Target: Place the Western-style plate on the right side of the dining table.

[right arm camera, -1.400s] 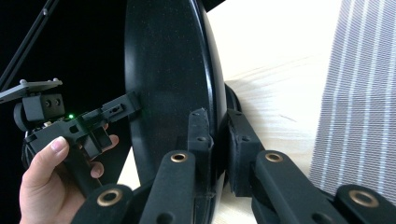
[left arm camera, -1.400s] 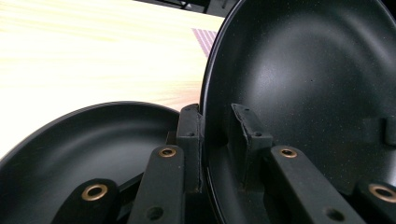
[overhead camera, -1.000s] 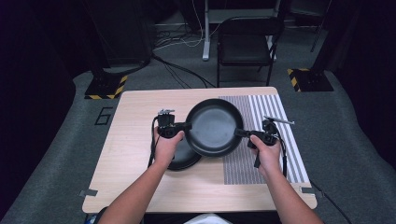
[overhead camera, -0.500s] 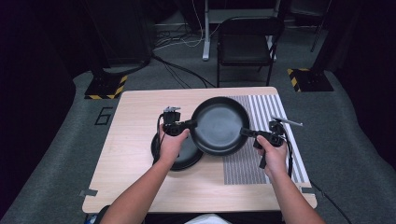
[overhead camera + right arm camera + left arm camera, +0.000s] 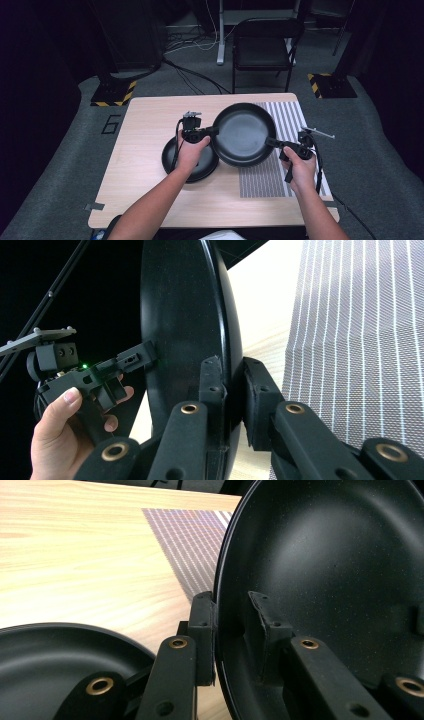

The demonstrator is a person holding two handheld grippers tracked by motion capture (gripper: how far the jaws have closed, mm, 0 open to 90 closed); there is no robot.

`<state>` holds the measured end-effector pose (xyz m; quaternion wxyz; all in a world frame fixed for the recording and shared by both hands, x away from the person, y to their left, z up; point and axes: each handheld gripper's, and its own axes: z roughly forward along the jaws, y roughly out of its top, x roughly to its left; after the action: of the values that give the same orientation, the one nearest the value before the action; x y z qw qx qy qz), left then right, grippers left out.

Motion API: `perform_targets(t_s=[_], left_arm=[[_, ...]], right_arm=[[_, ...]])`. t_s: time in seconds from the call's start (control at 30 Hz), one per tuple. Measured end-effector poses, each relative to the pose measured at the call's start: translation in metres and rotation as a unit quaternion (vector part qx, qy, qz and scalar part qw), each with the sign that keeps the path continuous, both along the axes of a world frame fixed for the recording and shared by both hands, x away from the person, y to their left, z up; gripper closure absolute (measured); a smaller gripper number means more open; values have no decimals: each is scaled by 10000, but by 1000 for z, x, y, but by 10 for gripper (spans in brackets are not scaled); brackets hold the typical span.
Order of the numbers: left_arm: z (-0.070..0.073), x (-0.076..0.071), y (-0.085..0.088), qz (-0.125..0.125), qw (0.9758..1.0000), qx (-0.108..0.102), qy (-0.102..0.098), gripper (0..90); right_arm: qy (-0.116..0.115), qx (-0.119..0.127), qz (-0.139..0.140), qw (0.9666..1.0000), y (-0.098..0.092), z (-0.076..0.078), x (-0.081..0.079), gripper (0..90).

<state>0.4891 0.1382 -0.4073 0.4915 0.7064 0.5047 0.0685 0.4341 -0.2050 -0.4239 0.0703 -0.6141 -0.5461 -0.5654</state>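
A large black frying pan (image 5: 243,134) hangs above the table, held by its rim from both sides. My left gripper (image 5: 212,132) is shut on the pan's left rim (image 5: 222,630). On the opposite rim (image 5: 231,380) my right gripper (image 5: 271,142) is shut as well. The pan (image 5: 340,570) is tilted in both gripper views. A smaller black pan (image 5: 192,161) lies flat on the wood under my left hand, its edge (image 5: 65,655) low in the left gripper view.
A grey striped mat (image 5: 282,165) covers the right part of the wooden table (image 5: 145,130). Behind the table stands a dark chair (image 5: 262,50), with cables on the floor. The left gripper with its hand (image 5: 75,390) shows beyond the pan.
Both grippers have carried the large pan to the right, off the smaller pan and over the striped mat. The smaller pan stayed in place.
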Motion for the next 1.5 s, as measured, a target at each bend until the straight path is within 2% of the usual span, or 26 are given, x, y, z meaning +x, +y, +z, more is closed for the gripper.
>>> perform_targets(t_s=[0.3, 0.7, 1.0, 1.2, 1.37, 1.5], left_arm=[[2, 2, -10, -106, 9999, -11, 7, 737], [-3, 4, -25, -250, 9996, -77, 90, 737], [-3, 9, -47, -376, 9992, -78, 126, 736], [-6, 11, -58, -426, 9990, -36, 149, 736], [-11, 15, -68, -462, 9987, -53, 188, 737], [-15, 19, -74, -477, 9986, -102, 188, 738]], right_arm=[[-9, 6, -65, 10000, -10, 2, -5, 807], [8, -15, -185, 9998, -24, 1, -13, 803], [42, -37, -339, 9994, -42, 4, -18, 802], [93, -15, -403, 9991, -52, 0, -20, 801], [138, 41, -465, 9988, -63, -8, -19, 802], [143, 31, -491, 9987, -67, -8, -17, 801]])
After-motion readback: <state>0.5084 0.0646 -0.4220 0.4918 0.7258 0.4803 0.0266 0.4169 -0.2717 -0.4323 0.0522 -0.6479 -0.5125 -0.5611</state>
